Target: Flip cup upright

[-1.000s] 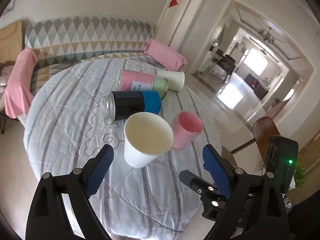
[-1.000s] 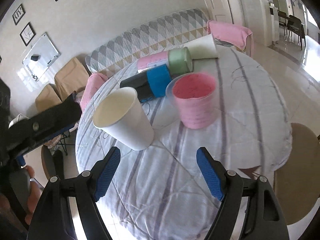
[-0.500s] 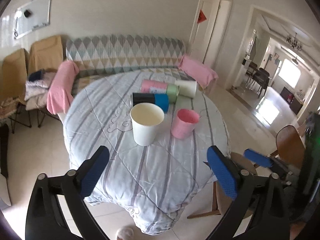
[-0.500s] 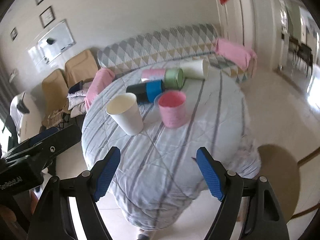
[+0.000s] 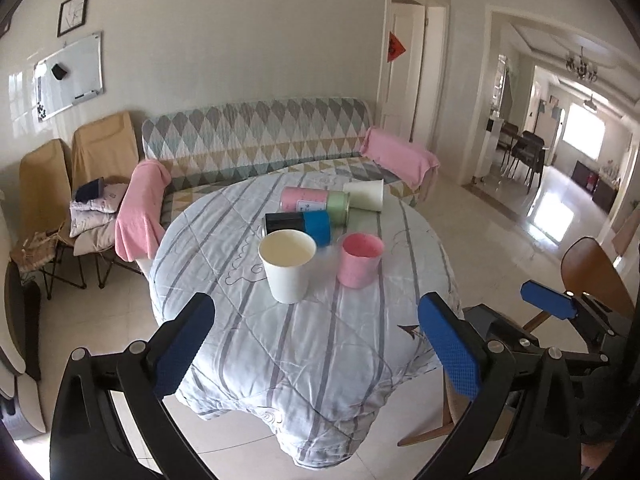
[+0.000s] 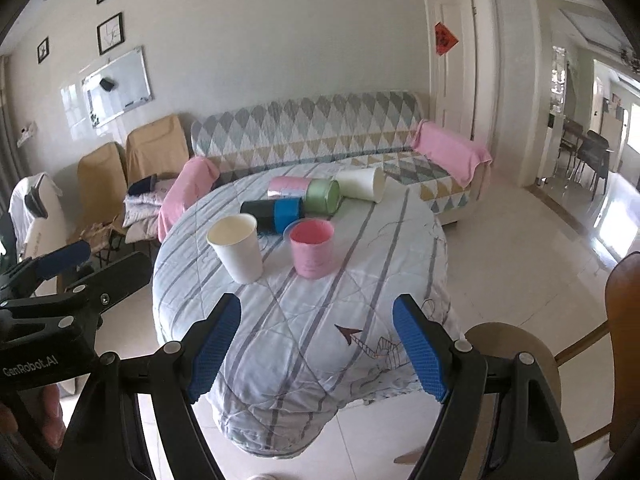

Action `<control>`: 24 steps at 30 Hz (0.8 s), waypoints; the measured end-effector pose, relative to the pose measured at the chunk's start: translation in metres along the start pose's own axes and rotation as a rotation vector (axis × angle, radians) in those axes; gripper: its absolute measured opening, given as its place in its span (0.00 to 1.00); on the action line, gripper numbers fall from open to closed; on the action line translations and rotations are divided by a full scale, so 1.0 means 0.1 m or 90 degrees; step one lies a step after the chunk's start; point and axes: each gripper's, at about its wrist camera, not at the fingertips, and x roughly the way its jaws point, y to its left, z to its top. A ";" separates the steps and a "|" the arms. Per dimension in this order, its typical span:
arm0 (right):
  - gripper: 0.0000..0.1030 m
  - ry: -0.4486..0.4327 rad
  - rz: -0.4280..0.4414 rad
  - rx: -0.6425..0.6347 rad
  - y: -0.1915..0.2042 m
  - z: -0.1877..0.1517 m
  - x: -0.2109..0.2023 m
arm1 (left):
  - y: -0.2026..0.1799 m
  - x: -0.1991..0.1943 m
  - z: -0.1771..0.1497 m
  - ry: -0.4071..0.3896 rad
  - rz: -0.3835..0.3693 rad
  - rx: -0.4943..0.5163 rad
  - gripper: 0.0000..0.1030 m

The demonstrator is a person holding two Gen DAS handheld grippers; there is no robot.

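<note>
A white paper cup (image 5: 287,266) (image 6: 237,249) stands upright on the round table (image 5: 320,344) (image 6: 312,320). A pink cup (image 5: 359,259) (image 6: 312,246) stands upright to its right. Behind them lie a black and blue can (image 5: 298,223) (image 6: 274,213), a pink and green can (image 5: 314,200) (image 6: 306,193) and another white cup (image 5: 365,195) (image 6: 360,183), all on their sides. My left gripper (image 5: 316,344) and my right gripper (image 6: 316,348) are both open and empty, held back from the table's near edge.
A patterned sofa (image 5: 256,140) with pink cloths stands behind the table. Tan folding chairs (image 5: 72,168) are at the left. A wooden chair (image 5: 592,272) (image 6: 624,320) stands at the table's right. Tiled floor surrounds the table.
Both grippers have pulled back and up, away from the table. The white cup, tilted close to my left gripper a second ago, now stands upright on the table.
</note>
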 end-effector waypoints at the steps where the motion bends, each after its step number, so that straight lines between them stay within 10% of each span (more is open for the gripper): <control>1: 0.77 -0.004 -0.001 0.001 0.00 -0.01 -0.02 | 0.00 -0.01 -0.01 -0.004 -0.007 -0.003 1.00; 24: 0.78 -0.042 -0.018 -0.014 0.21 -0.16 -0.18 | 0.03 -0.15 -0.13 -0.033 -0.041 0.021 1.00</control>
